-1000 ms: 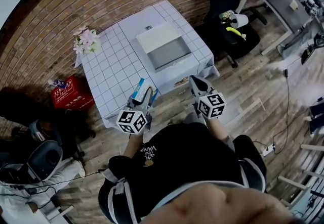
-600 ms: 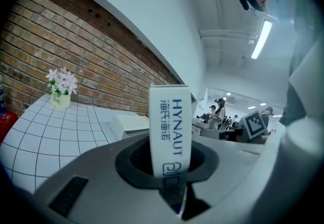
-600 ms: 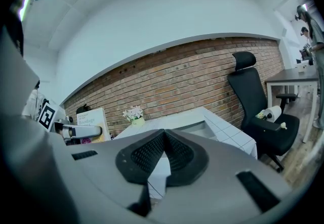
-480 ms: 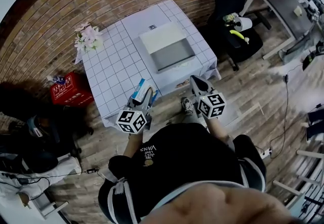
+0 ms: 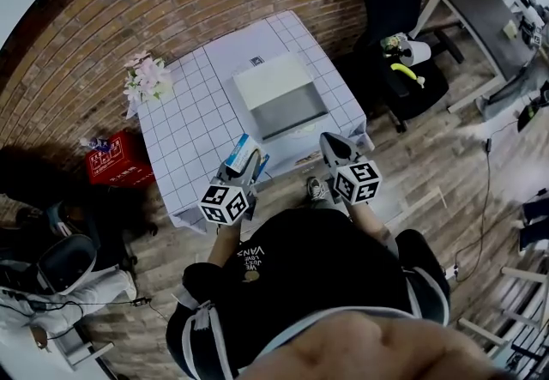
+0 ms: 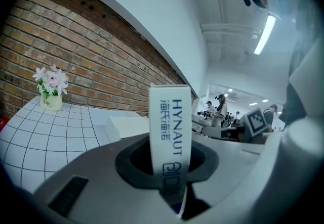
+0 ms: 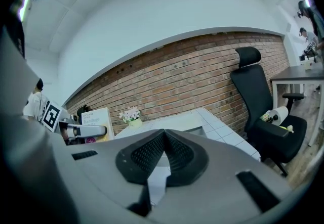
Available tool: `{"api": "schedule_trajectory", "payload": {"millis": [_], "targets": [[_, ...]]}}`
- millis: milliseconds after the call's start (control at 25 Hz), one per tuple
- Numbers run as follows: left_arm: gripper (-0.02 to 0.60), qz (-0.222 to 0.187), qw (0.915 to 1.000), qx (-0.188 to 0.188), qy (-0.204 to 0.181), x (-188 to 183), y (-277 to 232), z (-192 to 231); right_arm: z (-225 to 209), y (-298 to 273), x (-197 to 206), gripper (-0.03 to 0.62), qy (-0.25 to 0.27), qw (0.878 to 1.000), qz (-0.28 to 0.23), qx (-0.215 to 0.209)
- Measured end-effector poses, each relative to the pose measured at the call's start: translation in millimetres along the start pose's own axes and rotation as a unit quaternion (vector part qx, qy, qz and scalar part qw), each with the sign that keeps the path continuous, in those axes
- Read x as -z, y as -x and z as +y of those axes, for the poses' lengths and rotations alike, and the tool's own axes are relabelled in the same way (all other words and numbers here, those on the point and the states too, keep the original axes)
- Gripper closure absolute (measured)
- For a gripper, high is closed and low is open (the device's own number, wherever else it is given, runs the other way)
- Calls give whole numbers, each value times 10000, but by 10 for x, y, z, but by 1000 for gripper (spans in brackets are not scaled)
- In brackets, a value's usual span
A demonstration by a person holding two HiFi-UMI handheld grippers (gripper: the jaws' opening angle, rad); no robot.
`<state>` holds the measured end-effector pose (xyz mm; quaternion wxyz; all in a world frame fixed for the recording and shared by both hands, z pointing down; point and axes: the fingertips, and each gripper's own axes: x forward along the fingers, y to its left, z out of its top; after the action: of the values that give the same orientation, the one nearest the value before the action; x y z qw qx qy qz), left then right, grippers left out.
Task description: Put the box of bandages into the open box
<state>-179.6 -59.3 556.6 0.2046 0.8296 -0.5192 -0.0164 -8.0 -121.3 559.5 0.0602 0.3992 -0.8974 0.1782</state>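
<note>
The bandage box [image 5: 243, 149], white and blue with "HYNAUT" print [image 6: 170, 122], stands upright between the jaws of my left gripper [image 5: 243, 167] [image 6: 170, 163], which is shut on it at the table's near edge. The open box [image 5: 280, 100], white with a grey inside, sits on the checked tablecloth ahead and to the right; in the left gripper view the open box [image 6: 130, 126] shows behind the bandage box. My right gripper [image 5: 336, 147] [image 7: 164, 136] is shut with nothing in it, its pads pressed together, just off the table's near right corner.
A vase of pink flowers [image 5: 146, 76] stands at the table's far left corner. A black office chair [image 5: 396, 18] with small items is to the right, a red crate [image 5: 118, 159] on the floor to the left. A brick wall backs the table [image 5: 193, 125].
Both grippers have come closer to the table's near edge, the bandage box still held in the left one. The jaws look the same.
</note>
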Motion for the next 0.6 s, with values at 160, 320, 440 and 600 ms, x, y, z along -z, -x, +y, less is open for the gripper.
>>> {"api": "schedule_trajectory", "payload": {"millis": [160, 320, 440, 600], "targets": [[500, 115, 9999, -66, -38, -29, -217, 55, -166, -129, -43, 597, -31, 9999, 75, -92], [500, 279, 9995, -67, -114, -25, -431, 92, -315, -232, -78, 597, -35, 9997, 166, -184], [500, 397, 9990, -53, -187, -26, -610, 125, -425, -294, -127, 597, -20, 9995, 204, -256], [500, 481, 9986, -99, -200, -26, -792, 182, -551, -359, -147, 597, -9, 9990, 298, -344]]}}
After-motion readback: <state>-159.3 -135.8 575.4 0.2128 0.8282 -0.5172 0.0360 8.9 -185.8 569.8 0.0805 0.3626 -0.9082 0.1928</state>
